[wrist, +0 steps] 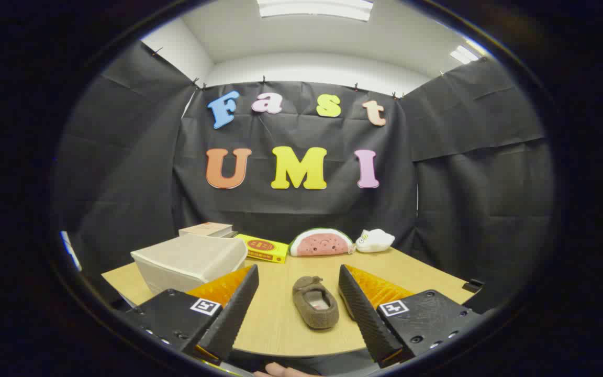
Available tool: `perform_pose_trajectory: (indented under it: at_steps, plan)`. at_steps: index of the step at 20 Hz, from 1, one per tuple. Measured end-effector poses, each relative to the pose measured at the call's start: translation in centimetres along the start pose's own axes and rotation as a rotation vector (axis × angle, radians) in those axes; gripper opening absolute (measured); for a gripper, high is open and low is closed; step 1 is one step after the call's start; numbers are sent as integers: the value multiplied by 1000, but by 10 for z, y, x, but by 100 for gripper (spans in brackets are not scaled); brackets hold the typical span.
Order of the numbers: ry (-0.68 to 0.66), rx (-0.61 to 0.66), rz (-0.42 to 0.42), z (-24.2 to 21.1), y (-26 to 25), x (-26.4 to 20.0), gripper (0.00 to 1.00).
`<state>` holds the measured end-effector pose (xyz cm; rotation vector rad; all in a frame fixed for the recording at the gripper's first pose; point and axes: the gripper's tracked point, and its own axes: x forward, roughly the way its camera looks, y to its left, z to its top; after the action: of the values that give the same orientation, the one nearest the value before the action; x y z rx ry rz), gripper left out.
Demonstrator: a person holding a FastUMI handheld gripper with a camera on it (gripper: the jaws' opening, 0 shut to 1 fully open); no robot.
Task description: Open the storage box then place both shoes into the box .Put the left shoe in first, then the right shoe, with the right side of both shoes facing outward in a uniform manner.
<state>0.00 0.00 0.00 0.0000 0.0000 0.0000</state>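
Tongs (pixel 297 280) spread wide and gripping nothing, both fingers reaching forward over the near edge of the wooden table (pixel 411 275). Right in the gap between them lies one brown shoe (pixel 315 302), a slipper-type, resting flat on its sole, opening facing up, a pale lining visible inside. It sits a shade nearer the right finger than the left, touching neither. Its long axis runs roughly away from the tongs, with one end near the fingertips and the other back toward the finger bases.

Off beyond the left finger stands the storage box (pixel 189 260), pale and whitish, its lid down as far as can be told, partly hidden behind that finger. Behind the box, further from the tongs, a book or flat carton (pixel 206 229) peeks over its top. Next to that, straight ahead and past the fingertips, a yellow box (pixel 263 248) lies flat. Further along to the right sits a watermelon-slice plush (pixel 321 243), and just beside it a small white plush (pixel 375 240), both at the far edge of the table against the black cloth wall.

Down below the fingers, at the near edge, a fingertip of the person's hand (pixel 280 370) shows.
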Motion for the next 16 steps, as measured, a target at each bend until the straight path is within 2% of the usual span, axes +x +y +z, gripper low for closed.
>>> perform_pose_trajectory:
  at_steps: [16]
  plan:
    - [-9, 5, -12, 1, -16, 7, 95]
